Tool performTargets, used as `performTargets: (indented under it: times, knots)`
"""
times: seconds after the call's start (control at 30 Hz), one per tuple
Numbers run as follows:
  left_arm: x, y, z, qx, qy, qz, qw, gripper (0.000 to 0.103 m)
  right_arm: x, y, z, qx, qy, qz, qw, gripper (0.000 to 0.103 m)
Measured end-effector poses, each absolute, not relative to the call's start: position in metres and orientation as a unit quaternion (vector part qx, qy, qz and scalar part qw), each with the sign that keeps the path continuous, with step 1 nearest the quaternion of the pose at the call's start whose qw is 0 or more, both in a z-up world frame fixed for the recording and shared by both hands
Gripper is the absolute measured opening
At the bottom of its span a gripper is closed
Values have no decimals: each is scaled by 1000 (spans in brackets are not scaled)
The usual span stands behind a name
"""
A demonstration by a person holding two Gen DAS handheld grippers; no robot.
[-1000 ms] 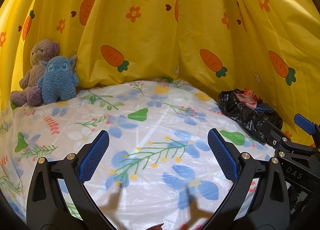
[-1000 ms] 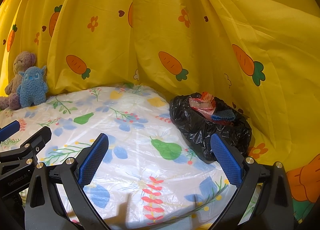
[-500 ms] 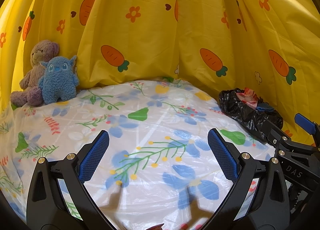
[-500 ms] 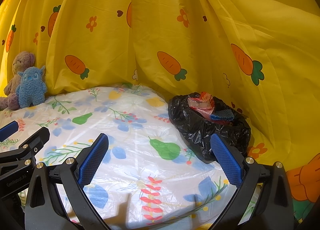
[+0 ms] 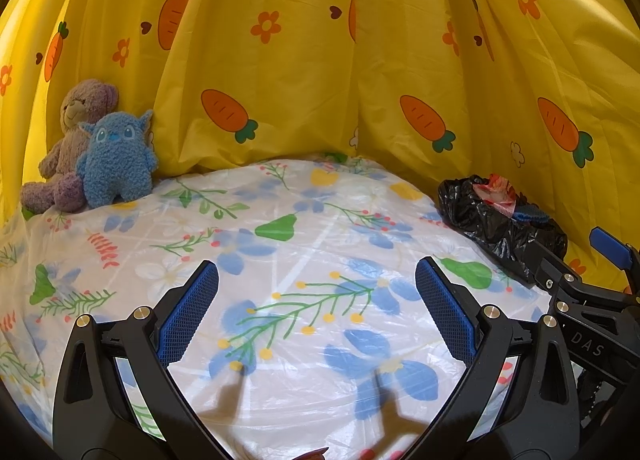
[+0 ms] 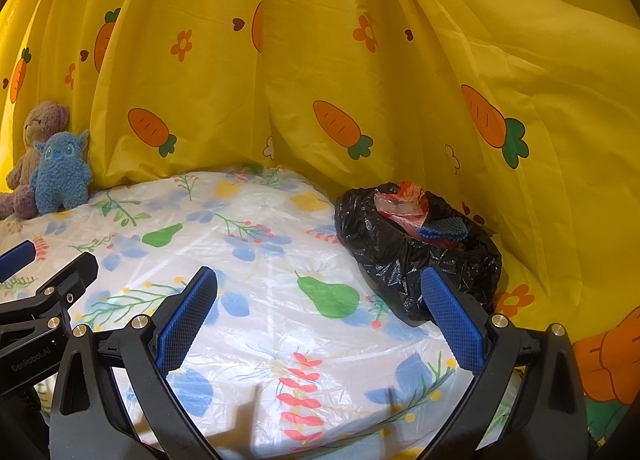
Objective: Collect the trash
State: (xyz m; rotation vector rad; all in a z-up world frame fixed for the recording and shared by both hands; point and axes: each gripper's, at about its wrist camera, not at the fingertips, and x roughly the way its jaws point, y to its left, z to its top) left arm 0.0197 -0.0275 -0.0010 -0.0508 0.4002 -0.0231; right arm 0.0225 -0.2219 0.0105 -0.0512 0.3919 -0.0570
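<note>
Trash bag (image 6: 416, 260) sits at the table's (image 5: 304, 260) right edge against the curtain (image 6: 360, 60); both hand-held grippers gape, holding nothing.

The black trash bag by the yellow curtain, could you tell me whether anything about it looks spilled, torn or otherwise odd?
Nothing stands out. The black trash bag sits open on the floral table cover, slumped against the yellow curtain, with a red-and-clear wrapper and a blue item poking from its mouth. No spillage or tears show.
</note>
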Motion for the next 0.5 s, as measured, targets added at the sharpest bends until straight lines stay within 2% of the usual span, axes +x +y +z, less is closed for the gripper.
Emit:
performTargets:
  times: [0.5]
  knots:
    - [22, -29, -3, -23, 200, -14, 979, 97, 24, -224, 9, -27, 195, -26, 980, 98]
